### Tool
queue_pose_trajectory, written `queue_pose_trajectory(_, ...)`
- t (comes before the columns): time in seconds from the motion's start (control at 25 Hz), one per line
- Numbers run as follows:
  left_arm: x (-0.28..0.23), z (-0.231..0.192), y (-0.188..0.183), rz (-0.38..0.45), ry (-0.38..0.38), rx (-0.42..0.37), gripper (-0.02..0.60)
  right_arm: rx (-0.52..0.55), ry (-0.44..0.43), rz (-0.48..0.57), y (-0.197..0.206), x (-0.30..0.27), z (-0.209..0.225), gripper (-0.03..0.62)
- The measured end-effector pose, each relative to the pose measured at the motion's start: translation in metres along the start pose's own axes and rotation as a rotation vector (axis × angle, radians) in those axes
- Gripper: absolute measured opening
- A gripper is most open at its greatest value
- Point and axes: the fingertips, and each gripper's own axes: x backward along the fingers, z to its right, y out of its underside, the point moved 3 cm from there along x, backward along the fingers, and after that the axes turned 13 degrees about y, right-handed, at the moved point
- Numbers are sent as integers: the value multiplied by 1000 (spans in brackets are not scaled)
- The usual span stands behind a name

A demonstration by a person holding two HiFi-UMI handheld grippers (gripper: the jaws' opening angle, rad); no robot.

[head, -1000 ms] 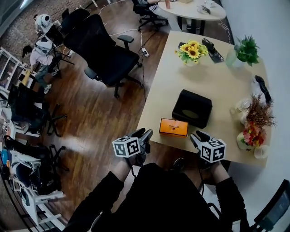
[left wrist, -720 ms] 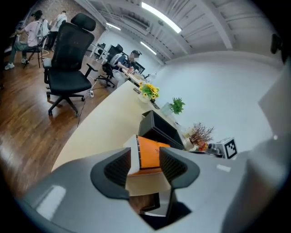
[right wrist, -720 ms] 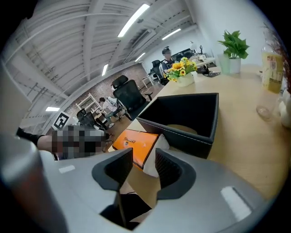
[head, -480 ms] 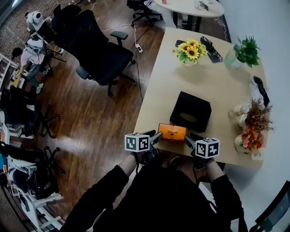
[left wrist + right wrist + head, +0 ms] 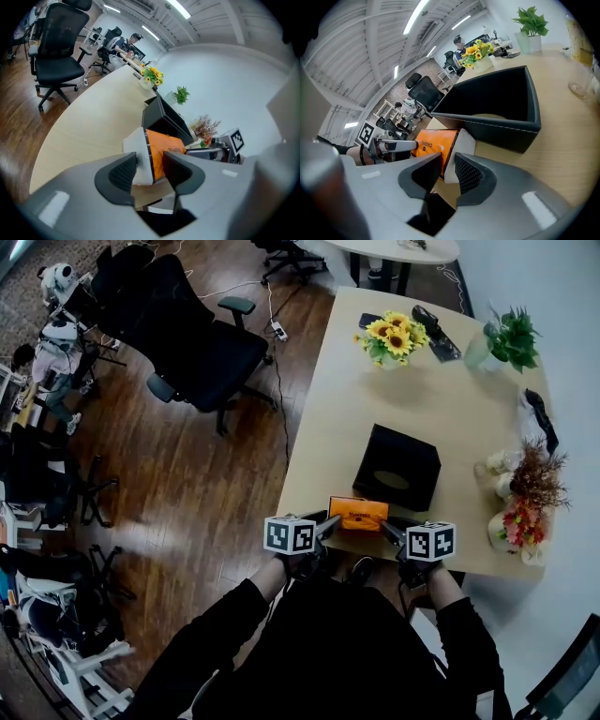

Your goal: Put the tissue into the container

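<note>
Now, tissue pack (image 5: 357, 513) in left tongs (image 5: 328, 523), right tongs (image 5: 387, 527) just closing

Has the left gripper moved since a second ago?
Yes. In the head view the left gripper has moved right, nearer the black container, and its jaws now clamp the left end of the orange tissue pack.

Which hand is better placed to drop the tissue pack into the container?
Probably right: right gripper, jaws just closing on the tissue pack, faces the container's opening; left gripper holds the other end.
</note>
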Motion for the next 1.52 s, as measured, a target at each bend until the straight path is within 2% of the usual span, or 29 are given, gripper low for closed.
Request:
queue_pose_trajectory(0.16,1,-2,1,-43,11,-27,146,30,22,1,-1,0,0,84)
queue_pose_trajectory(0.36,7,6,3,-102,-23,-114,130,70,28,8,6,6,-8,72)
queue_pose_trajectory(0.52,20,13,6,-77,-33,-136,130,85,13,33,8,14,-18,71)
queue_pose_trajectory(0.88,45,57,-3,-30,-29,-216,132,152,-35,126,0,55,-40,71)
queue_pose_trajectory(1.24,48,117,-26,19,-32,-389,132,166,-65,253,-15,109,-39,69)
queue_pose_trajectory(1.52,32,154,-49,11,-12,-486,132,168,-58,341,-32,144,-25,67)
